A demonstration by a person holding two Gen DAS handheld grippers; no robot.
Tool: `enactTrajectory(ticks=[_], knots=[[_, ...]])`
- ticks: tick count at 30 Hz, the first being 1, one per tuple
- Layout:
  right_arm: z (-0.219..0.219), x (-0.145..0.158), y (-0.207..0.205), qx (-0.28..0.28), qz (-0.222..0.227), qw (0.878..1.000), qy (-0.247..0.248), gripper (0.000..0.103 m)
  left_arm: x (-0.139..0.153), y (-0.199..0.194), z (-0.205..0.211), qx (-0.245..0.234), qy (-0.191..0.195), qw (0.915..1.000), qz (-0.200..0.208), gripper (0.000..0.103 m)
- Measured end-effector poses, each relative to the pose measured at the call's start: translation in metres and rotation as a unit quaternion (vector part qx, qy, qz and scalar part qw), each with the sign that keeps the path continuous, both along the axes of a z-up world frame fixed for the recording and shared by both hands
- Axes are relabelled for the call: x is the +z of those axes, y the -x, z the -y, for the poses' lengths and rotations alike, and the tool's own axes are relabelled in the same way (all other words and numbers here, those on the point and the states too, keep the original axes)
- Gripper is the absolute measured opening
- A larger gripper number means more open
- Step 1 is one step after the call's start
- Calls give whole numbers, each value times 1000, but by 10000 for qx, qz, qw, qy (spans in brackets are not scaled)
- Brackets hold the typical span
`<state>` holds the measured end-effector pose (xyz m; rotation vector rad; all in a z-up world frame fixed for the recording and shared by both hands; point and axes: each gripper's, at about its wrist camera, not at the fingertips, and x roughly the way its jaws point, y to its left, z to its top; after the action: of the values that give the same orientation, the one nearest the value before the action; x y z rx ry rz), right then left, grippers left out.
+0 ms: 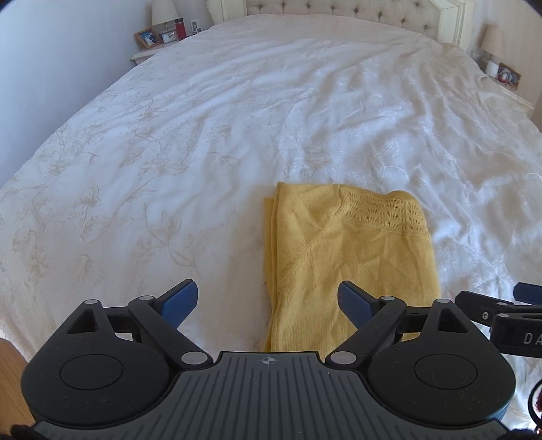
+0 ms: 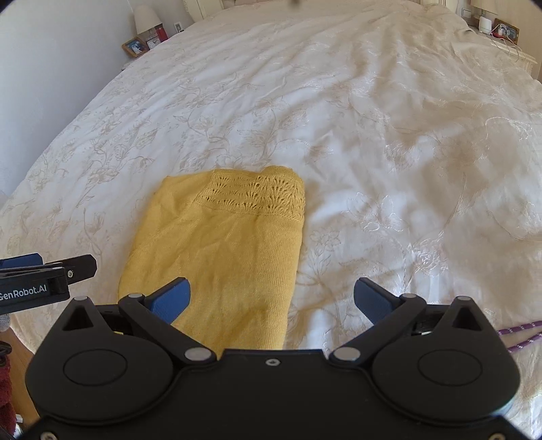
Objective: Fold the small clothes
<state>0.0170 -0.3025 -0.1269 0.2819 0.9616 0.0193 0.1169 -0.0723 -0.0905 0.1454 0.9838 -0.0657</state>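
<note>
A yellow knit garment (image 1: 349, 250) lies folded into a narrow rectangle on the white bed, near its front edge; it also shows in the right wrist view (image 2: 223, 250). My left gripper (image 1: 269, 301) is open and empty, hovering over the garment's near left edge. My right gripper (image 2: 272, 299) is open and empty, over the garment's near right edge. The right gripper's side shows at the right of the left wrist view (image 1: 501, 311). The left gripper's side shows at the left of the right wrist view (image 2: 40, 274).
The white floral bedspread (image 1: 203, 135) stretches far ahead to a tufted headboard (image 1: 338, 8). Nightstands with a lamp and photo frames stand at the far left (image 1: 159, 37) and far right (image 1: 501, 67). Wooden floor (image 1: 10, 358) shows at lower left.
</note>
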Motion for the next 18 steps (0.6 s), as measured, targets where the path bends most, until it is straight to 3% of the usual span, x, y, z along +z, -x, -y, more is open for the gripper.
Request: enactTrajectory(ticks=[8,18], knots=[[-8,24,36,-87,137,9997,173,102,12,28,-4,45,-58,9998,-182,90],[-17,49,67,-244,261,9989,299,102,24,51,-14,11,317,9990,-327,90]])
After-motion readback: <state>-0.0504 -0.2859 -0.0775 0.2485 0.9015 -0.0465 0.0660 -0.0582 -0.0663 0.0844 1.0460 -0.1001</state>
